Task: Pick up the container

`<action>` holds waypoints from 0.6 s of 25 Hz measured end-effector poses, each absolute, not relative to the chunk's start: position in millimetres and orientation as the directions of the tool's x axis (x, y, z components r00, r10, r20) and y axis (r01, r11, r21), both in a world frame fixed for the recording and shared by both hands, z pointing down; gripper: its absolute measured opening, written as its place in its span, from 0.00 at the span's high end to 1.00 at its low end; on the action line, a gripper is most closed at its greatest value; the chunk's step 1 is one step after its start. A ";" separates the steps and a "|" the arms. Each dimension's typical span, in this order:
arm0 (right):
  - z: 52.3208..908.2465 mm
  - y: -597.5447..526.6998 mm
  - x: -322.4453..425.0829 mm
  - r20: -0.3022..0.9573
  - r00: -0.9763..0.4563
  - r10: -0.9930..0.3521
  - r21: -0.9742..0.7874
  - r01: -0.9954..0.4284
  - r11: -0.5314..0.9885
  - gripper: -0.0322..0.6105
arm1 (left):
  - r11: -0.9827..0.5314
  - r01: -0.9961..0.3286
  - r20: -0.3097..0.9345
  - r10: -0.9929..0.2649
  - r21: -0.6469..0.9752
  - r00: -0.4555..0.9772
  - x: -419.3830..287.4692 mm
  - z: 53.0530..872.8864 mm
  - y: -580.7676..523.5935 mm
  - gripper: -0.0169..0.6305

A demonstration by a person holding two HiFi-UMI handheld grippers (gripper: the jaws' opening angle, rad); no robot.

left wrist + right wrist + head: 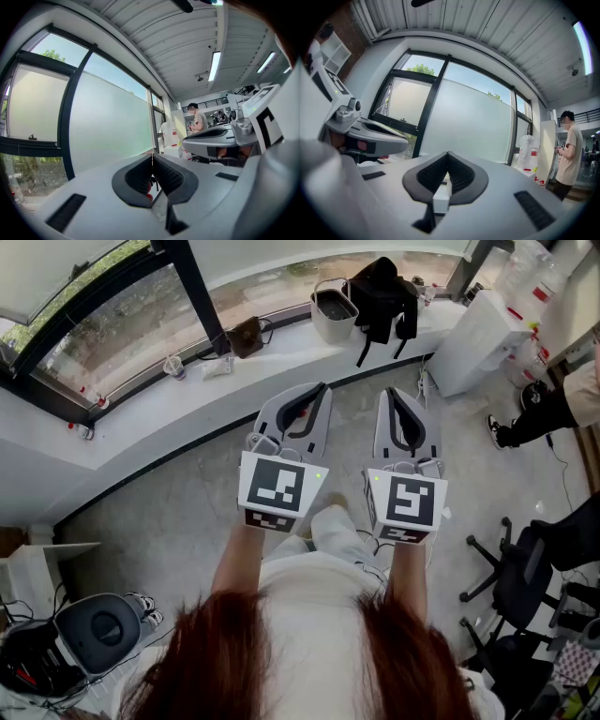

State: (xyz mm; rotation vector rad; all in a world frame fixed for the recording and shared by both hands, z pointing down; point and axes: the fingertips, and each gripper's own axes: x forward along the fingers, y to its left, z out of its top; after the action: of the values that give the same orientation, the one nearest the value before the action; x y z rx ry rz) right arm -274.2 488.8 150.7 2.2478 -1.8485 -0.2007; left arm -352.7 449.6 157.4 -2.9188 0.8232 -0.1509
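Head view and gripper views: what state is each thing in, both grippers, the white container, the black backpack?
Left gripper: shut, nothing between its jaws.
Right gripper: shut, nothing between its jaws.
White bucket-shaped container: upright on the window sill, top open, untouched.
Black backpack: slumped on the sill, right beside the container.

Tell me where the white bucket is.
In the head view, the white bucket stands on the window ledge at top centre, between the brown bag on its left and the black bag on its right.
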 end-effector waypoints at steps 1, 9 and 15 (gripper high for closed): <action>151.2 486.1 -269.9 0.034 0.195 -0.980 0.255 -0.950 -0.180 0.91 | -0.847 -0.516 0.069 -0.527 -0.131 0.847 -348.5 158.2 447.5 0.95; 153.6 466.7 -227.2 0.003 0.199 -0.980 0.138 -0.971 -0.196 0.91 | -0.841 -0.523 0.077 -0.536 -0.138 0.841 -311.8 161.0 424.9 0.95; 156.7 452.3 -189.3 0.015 0.174 -0.985 0.032 -0.984 -0.174 0.91 | -0.840 -0.525 0.082 -0.537 -0.138 0.839 -271.6 162.4 404.3 0.95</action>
State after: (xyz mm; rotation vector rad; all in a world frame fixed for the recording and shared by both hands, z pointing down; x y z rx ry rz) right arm -189.3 452.3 156.7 2.3806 -1.9964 -0.0140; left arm -271.6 404.3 162.4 -2.9072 0.8419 -0.1781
